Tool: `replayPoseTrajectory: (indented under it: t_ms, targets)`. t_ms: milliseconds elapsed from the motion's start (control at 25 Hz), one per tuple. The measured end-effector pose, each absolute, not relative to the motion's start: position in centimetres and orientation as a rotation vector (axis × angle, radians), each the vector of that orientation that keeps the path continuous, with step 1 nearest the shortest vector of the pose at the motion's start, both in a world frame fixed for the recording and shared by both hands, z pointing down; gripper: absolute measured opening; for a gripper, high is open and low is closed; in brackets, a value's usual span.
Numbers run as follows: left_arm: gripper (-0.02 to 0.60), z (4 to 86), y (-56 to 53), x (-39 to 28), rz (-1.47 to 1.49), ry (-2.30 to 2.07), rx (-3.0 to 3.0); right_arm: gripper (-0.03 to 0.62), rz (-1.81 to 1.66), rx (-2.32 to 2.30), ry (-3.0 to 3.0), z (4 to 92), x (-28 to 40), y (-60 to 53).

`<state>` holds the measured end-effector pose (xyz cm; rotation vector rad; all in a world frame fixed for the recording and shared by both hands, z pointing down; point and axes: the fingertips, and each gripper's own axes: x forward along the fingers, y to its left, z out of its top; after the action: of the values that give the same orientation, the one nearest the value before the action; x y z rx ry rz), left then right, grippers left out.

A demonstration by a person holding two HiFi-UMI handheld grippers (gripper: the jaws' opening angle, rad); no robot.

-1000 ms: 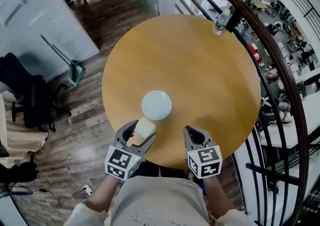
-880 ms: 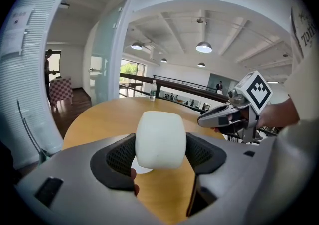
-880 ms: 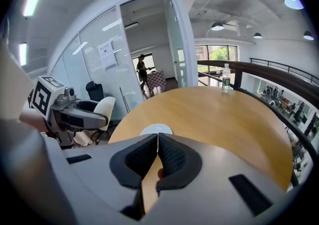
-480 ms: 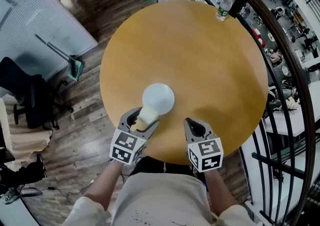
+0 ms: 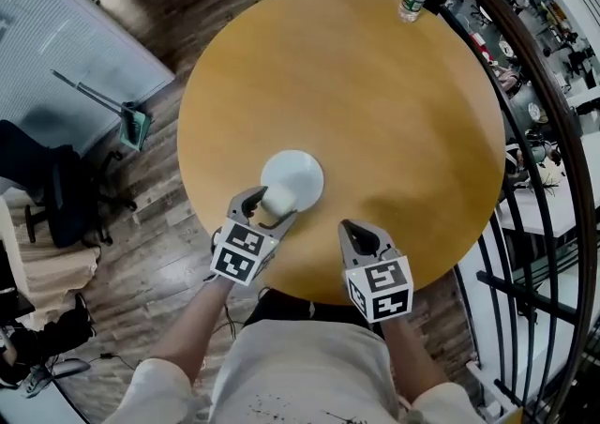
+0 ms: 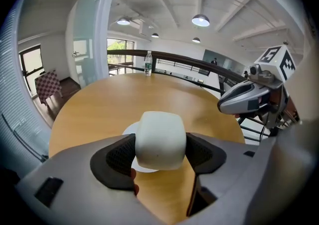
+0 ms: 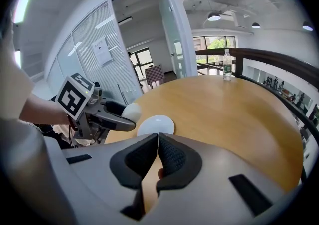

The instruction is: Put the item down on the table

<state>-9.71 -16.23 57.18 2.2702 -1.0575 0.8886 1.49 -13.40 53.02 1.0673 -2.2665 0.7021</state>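
One white item [image 6: 160, 139], clamped in the jaws of the left gripper [image 5: 267, 208] at the rim of the plate [image 5: 302, 172], lower centre, should settle flat on the tabletop [image 5: 375, 84] before release; the right gripper [image 7: 157, 142] has its jaws together.

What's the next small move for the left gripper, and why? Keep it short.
Probably lower the left gripper straight down. Its fingers are shut on the white item, which looks held just above the table at the near edge of the white plate, so it likely needs to touch down before release.
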Motion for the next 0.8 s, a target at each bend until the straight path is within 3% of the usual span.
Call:
replayPoseTrajectory:
  t_ms: [800]
  targets:
    - [0.318, 63.4, -20.1, -8.5, 1.166, -0.861, 2.203, 0.025, 0.763, 1.053, -2.217, 55.4, 1.5, -13.1]
